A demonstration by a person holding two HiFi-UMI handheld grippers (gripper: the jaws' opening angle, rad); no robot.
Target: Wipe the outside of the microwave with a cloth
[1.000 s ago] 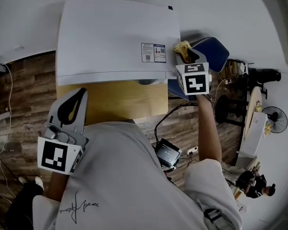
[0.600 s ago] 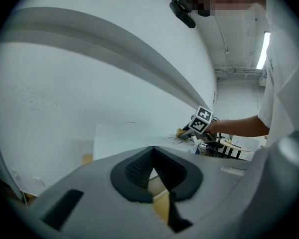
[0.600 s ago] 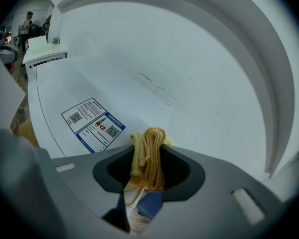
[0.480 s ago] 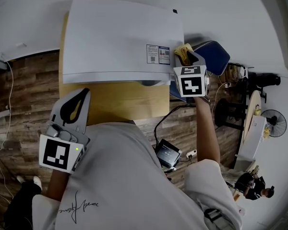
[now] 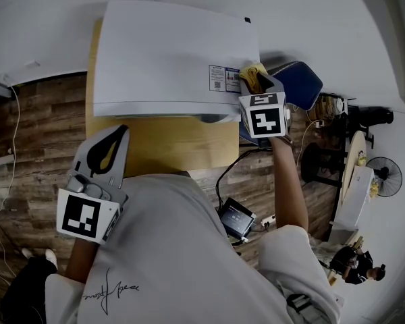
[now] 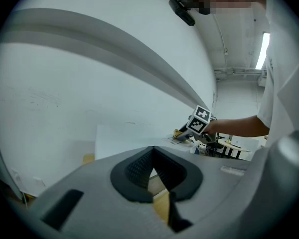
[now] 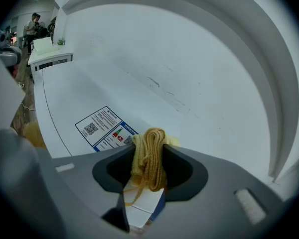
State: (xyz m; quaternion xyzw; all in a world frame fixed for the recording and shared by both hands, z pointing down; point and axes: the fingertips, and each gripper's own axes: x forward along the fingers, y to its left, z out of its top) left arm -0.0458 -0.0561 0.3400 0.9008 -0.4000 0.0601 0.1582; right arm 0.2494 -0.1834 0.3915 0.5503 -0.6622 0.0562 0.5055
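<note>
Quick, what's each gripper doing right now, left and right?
Left gripper: closed, holding nothing.
Right gripper: closed on the folded yellow woven cloth, at the white microwave.

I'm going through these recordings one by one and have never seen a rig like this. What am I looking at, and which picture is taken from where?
There is no robot here. A person holds a pair of tongs in each hand. The top-down picture comes from a camera on the person's head. The other two come from cameras riding on each pair of tongs, looking along the jaws. A white microwave sits on a wooden table. The right tongs are clamped on a folded yellow cloth, held at the microwave's top beside a printed label. The left tongs are closed on nothing, low near the person's body.
</note>
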